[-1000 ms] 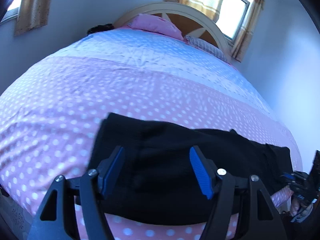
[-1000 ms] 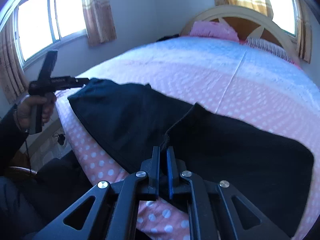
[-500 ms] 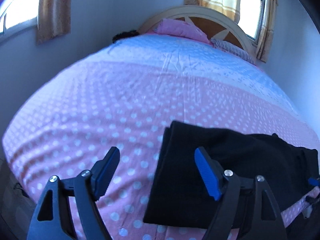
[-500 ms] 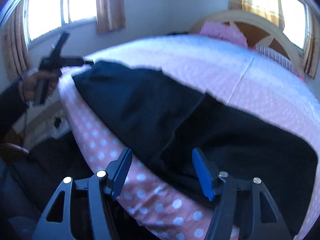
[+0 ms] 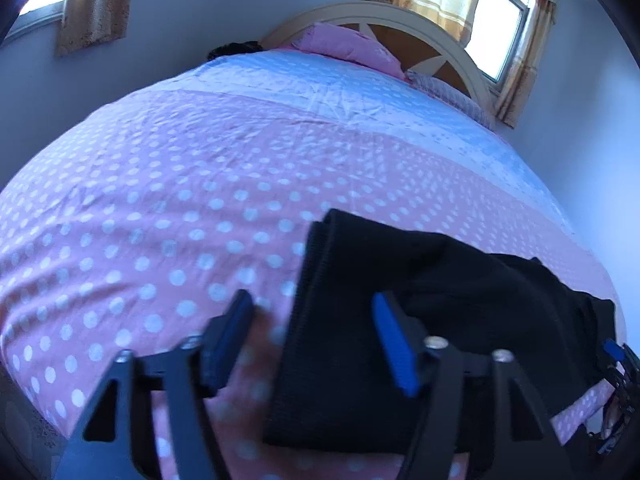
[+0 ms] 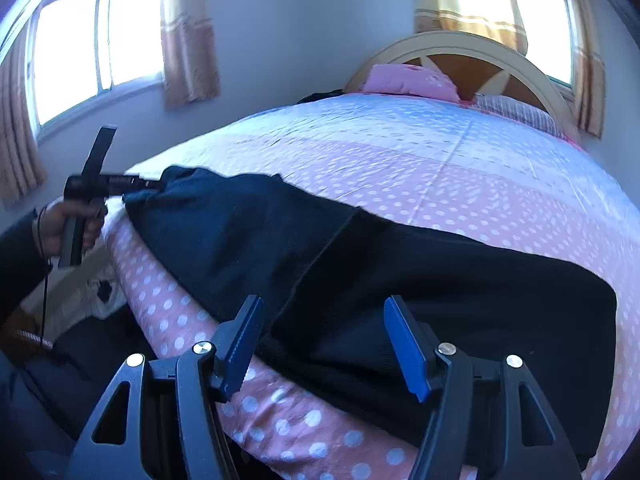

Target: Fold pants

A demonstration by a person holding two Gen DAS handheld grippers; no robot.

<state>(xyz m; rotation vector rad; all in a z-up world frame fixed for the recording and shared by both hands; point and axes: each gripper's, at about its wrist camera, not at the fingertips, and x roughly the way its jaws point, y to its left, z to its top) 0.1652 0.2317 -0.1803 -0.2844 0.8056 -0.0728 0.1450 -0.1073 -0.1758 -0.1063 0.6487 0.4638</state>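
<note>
- The black pants (image 5: 420, 320) lie along the near edge of the bed, on a pink polka-dot bedspread (image 5: 160, 208); in the left wrist view they fill the lower right of the frame, and their folded end runs down the centre.
- The left gripper (image 5: 314, 336) sits at the bottom centre of its own view with its 2 blue-padded fingers (image 5: 394, 346) spread wide, holding nothing. The folded end of the pants lies between the 2 fingers; whether the pads touch the cloth cannot be told, as this part is blurred.
- In the right wrist view the left gripper (image 6: 150, 184) shows at the middle left, with a hand (image 6: 68, 226) around its handle and its tip at the far end of the pants (image 6: 400, 280).
- The right gripper (image 6: 324, 340) sits at the bottom centre of its view, its 2 blue pads wide apart and empty, hovering over the near hem of the pants, where a seam runs diagonally up the cloth from between the pads.
- In the left wrist view the right gripper (image 5: 616, 354) is only a sliver at the lower right edge, beside the far end of the pants.
- At the top of both views stand a cream arched headboard (image 6: 480, 46), a pink pillow (image 6: 408, 80) and a striped pillow (image 6: 516, 110).
- Curtained windows (image 6: 92, 40) fill the upper left and upper right of the right wrist view.
</note>
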